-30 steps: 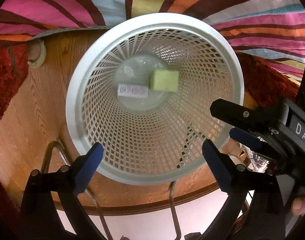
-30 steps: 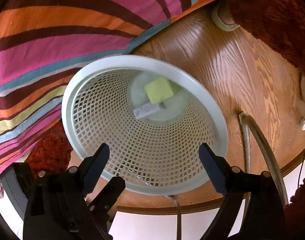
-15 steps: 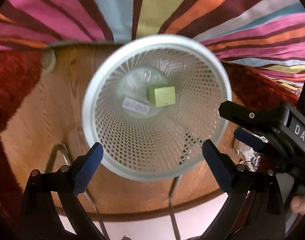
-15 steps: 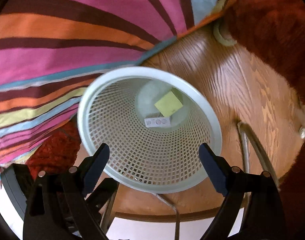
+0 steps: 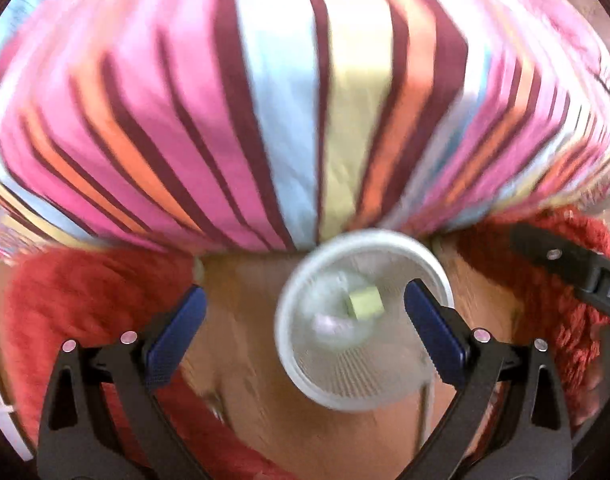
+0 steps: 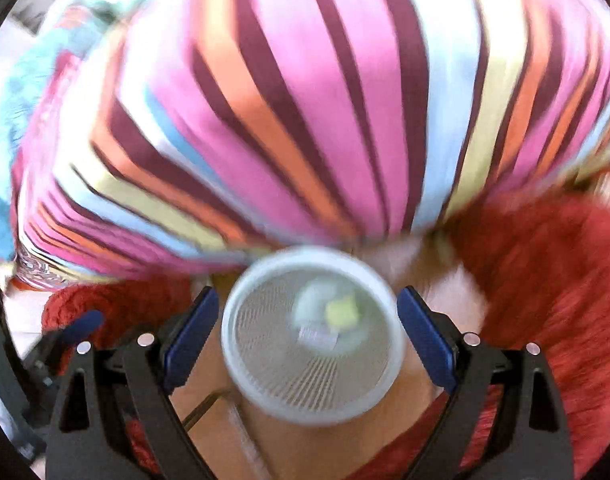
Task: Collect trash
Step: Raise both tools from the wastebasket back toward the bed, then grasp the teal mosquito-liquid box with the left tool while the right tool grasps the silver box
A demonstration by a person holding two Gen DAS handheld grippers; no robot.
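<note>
A white mesh waste basket (image 5: 305, 372) (image 6: 245, 384) stands on the wooden floor, seen from well above and blurred. On its bottom lie a yellow-green block (image 5: 365, 306) (image 6: 341, 312) and a white strip-shaped item (image 5: 329, 324) (image 6: 319, 336). My left gripper (image 5: 305, 332) is open and empty, high above the basket, which shows between its fingers toward the right one. My right gripper (image 6: 309, 332) is open and empty, with the basket centred between its fingers. The right gripper's black body (image 5: 573, 268) shows at the right of the left wrist view.
A striped pink, orange, blue and yellow bedspread (image 5: 289, 100) (image 6: 305, 100) fills the upper half of both views. Red shaggy rugs (image 5: 85, 292) (image 6: 553, 280) lie on either side of the wooden floor (image 5: 245, 320). A metal chair leg (image 6: 209, 404) crosses the floor below the basket.
Both grippers have pulled up and away from the basket, which now looks much smaller. Far more of the bedspread and rugs shows. Both stay open and empty.
</note>
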